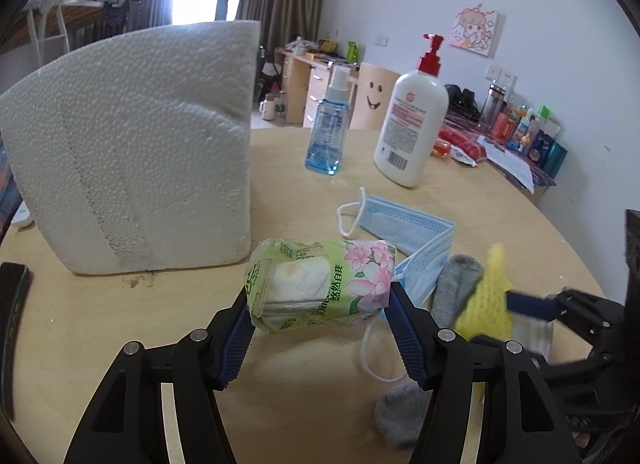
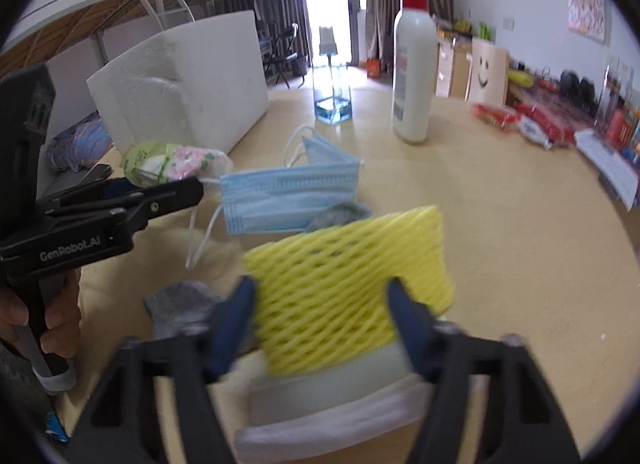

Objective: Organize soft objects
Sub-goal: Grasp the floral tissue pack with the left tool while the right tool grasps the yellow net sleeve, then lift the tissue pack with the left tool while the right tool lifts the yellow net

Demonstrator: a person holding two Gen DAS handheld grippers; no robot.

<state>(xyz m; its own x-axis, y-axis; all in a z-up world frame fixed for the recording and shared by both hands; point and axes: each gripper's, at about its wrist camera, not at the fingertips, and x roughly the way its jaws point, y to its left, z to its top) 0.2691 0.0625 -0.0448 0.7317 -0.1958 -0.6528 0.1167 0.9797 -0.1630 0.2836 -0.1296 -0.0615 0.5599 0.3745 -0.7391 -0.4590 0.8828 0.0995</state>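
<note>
My left gripper (image 1: 320,296) is shut on a green flowered tissue pack (image 1: 320,284) and holds it just above the round wooden table (image 1: 120,344). The pack also shows in the right wrist view (image 2: 172,163). My right gripper (image 2: 320,292) is shut on a yellow foam net sleeve (image 2: 348,280) and holds it above a white container (image 2: 328,404). In the left wrist view the sleeve (image 1: 486,296) shows at right. Blue face masks (image 2: 288,195) and grey socks (image 2: 180,312) lie on the table between the grippers.
A white foam box (image 1: 132,143) stands at the left. A blue spray bottle (image 1: 328,131) and a white lotion pump bottle (image 1: 412,119) stand at the back of the table. Red packets (image 2: 520,119) lie at the far right. A dark phone (image 1: 12,316) lies at the left edge.
</note>
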